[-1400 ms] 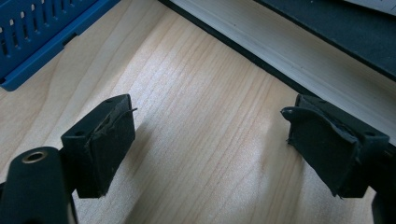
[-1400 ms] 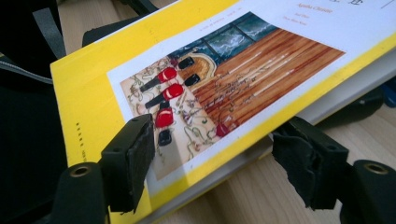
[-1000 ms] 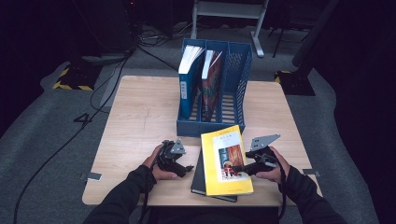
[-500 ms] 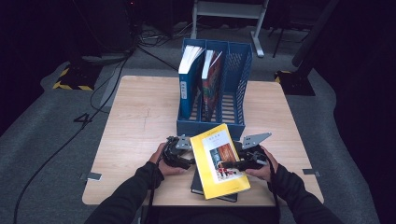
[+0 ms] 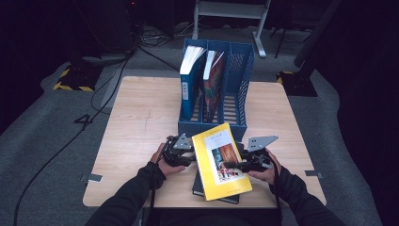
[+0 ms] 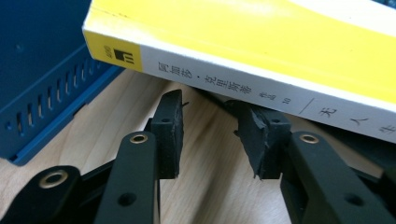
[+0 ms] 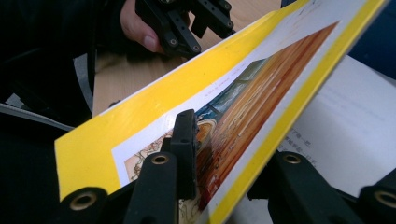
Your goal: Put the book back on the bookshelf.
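While right gripper (image 5: pixel 235 165) fingers clamp yellow book (image 5: pixel 220 160) edge, lifted above dark book (image 5: pixel 200 184) near blue file rack (image 5: pixel 244 80), left gripper (image 6: pixel 212 128) fingers apart under spine. Advice: support spine, tip upright, aim empty right slot.

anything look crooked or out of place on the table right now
The yellow paperback book sits askew: it is lifted off the dark book beneath and rotated against the wooden table edges, clamped at its right edge by the right tongs. The left tongs stand open beneath its spine. In the blue slotted file rack, two books lean slightly.
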Demonstrator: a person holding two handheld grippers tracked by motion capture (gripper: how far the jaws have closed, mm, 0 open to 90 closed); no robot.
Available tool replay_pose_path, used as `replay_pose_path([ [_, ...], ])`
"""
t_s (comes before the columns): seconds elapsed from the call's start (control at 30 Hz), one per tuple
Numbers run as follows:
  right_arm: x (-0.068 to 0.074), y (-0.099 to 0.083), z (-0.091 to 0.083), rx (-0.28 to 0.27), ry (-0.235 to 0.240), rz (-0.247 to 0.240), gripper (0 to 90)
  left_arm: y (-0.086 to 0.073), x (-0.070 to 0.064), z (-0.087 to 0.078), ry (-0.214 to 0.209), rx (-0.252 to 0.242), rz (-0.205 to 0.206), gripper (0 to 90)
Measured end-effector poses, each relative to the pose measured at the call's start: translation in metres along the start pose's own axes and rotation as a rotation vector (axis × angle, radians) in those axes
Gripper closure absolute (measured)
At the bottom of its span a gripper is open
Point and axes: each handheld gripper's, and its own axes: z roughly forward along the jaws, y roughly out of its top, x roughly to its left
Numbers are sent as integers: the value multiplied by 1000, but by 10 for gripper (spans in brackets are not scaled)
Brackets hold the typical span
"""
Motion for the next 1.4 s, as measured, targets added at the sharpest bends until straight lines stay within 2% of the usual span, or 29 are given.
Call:
replay_pose_path([
  [0.13, 5, 1, -4, -20, -14, -28, 730, 2, 0, -3, -3, -23, -10, 614],
  [0.23, 8, 2, -6, -33, -18, -41, 731, 4, 1, -4, 5, -30, -19, 572],
  [0.33, 11, 2, -9, -45, -25, -47, 734, 7, 0, -7, 4, -48, -7, 568],
  [0.4, 12, 2, -12, -57, -25, -55, 737, 9, -1, -8, 19, -61, -11, 566],
  [0.47, 14, 2, -13, -65, -28, -61, 739, 11, 0, -8, 11, -71, -26, 557],
  [0.53, 17, 2, -15, -68, -36, -69, 739, 14, -1, -9, 20, -75, -12, 549],
  [0.73, 19, 3, -23, -100, -29, -92, 741, 22, -3, -16, -6, -125, -8, 566],
  [0.8, 19, 4, -26, -114, -23, -99, 741, 25, -3, -20, -32, -158, -8, 597],
  [0.97, 20, 6, -31, -130, -26, -124, 744, 36, -7, -26, -45, -197, 30, 681],
  [1.13, 23, 7, -33, -132, -45, -143, 762, 44, -8, -29, -59, -234, 42, 788],
  [1.3, 23, 8, -33, -125, -67, -153, 776, 53, -10, -33, -89, -272, 50, 824],
  [1.4, 23, 9, -33, -132, -77, -162, 782, 58, -10, -35, -90, -291, 62, 832],
])
